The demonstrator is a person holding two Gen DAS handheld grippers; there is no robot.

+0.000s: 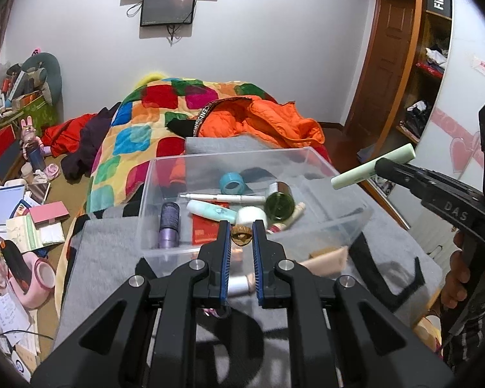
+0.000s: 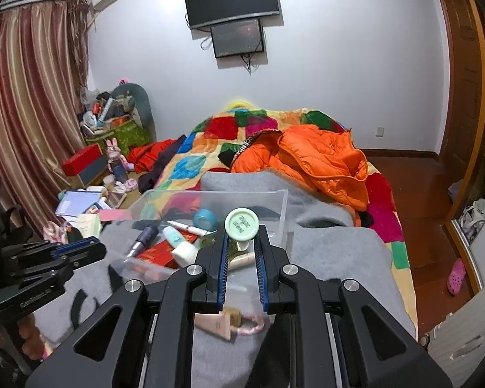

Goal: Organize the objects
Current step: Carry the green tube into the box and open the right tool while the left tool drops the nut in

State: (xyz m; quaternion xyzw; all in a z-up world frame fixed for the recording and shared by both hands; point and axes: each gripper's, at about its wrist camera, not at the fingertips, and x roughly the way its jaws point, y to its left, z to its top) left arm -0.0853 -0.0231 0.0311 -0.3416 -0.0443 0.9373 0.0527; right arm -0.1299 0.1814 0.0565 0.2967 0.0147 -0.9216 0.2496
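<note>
A clear plastic bin (image 1: pixel 323 174) sits on a grey blanket (image 1: pixel 113 252) spread over the bed, its open top unobstructed. In the left wrist view its near wall runs across just ahead of the left gripper (image 1: pixel 242 226), and its right corner points toward 3 o'clock. Bare blanket lies at 9 and 3 o'clock of the bin; the patchwork quilt (image 1: pixel 139 123) and an orange jacket (image 1: pixel 268 116) rise beyond its far wall at 12 o'clock.

The right gripper (image 2: pixel 241 236) is clenched on a pale green tube (image 2: pixel 241 225), held crosswise so its round cap end faces the right wrist camera. In the left wrist view this tube (image 1: pixel 371 166) hangs above the bin's right rim, at about 2 o'clock. The left gripper is partly open with nothing between its pads (image 1: pixel 227 236); a small amber item (image 1: pixel 241 235) shows through the gap, apparently inside the bin.

Inside lie a teal tape roll (image 1: pixel 232 183), a white pen (image 1: pixel 223 198), a dark green bottle (image 1: pixel 278 205), a purple cylinder (image 1: pixel 169 223) and a red packet (image 1: pixel 205 229). A beige tube (image 2: pixel 216 321) on the blanket is half hidden behind the right gripper's fingers. The bin's transparent walls make its near edges hard to trace.
</note>
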